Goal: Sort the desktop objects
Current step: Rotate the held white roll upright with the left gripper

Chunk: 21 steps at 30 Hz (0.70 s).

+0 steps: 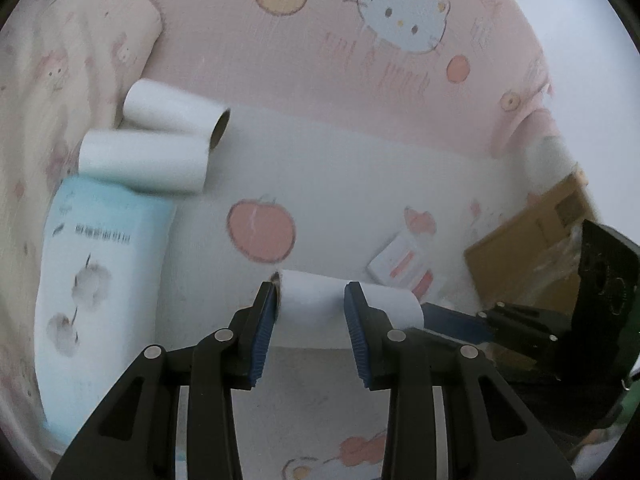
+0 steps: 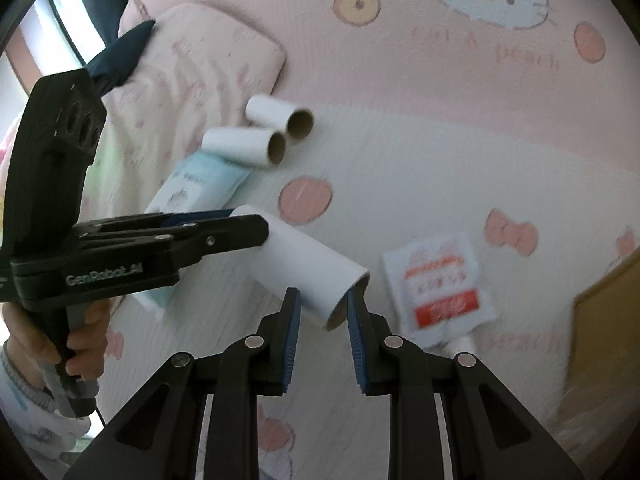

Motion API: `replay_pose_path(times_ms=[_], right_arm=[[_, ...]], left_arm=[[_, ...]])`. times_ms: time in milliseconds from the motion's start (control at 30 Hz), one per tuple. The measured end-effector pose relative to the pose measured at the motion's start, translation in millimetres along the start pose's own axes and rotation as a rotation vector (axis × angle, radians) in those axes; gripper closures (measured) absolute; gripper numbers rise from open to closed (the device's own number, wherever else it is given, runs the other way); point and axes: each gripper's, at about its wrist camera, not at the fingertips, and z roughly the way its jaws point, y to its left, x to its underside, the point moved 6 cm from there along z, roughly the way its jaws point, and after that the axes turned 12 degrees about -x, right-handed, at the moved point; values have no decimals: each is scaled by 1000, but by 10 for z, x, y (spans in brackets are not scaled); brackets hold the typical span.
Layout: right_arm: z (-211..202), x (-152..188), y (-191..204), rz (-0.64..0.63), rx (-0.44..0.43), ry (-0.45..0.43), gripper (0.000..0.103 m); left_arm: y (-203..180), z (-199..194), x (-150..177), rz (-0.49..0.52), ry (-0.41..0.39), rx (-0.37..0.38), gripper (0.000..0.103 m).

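The left gripper (image 1: 312,292) is pinching a white paper roll (image 1: 384,304) near one end, with a blue pad on each side of it. From the right wrist camera, the roll looks lifted off the pink and white sheet (image 1: 340,168), which has cats and peaches on it. It sticks out of that gripper, slanting down toward the camera. A hand (image 2: 86,340) grips the handle of the left gripper at the left edge of this view. The right gripper (image 2: 323,294) has its fingers pulled in close, with only a small gap left between the blue pads. Its tips sit right at the open brown end of the same roll - I cannot tell if they are nipping the rim or only touching it. Two more white rolls (image 1: 172,112) (image 1: 144,160) lie flat on the sheet, side by side and touching, with their open ends facing the same way. Just next to them lies a soft blue and white pack (image 1: 100,260), and the nearer roll rests against its top edge. A small white and red pouch (image 2: 440,280) lies flat on the sheet near the right gripper - it is not touching the held roll. A brown cardboard box (image 1: 532,232) sits at the right side. A pale pink pillow (image 2: 208,52) lies behind the two rolls.
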Motion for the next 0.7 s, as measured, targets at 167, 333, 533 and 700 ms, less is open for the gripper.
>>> replay_pose_path(times_ms=[167,333,533,700], right_arm=[[82,92,21,-58,19,28,83],[-42,-1,81,-112,0,24,83],[-130,-100,-29,-146,63,27,83],[-70,-171,-153,-153,90,43,83]], left_arm=[[15,65,54,-15,3,-7,65],[28,-49,9,-32,-14,-10,55],[75,-294,24,-34,-97,-69,51],[169,-337,209,-73,-97,-80,58]])
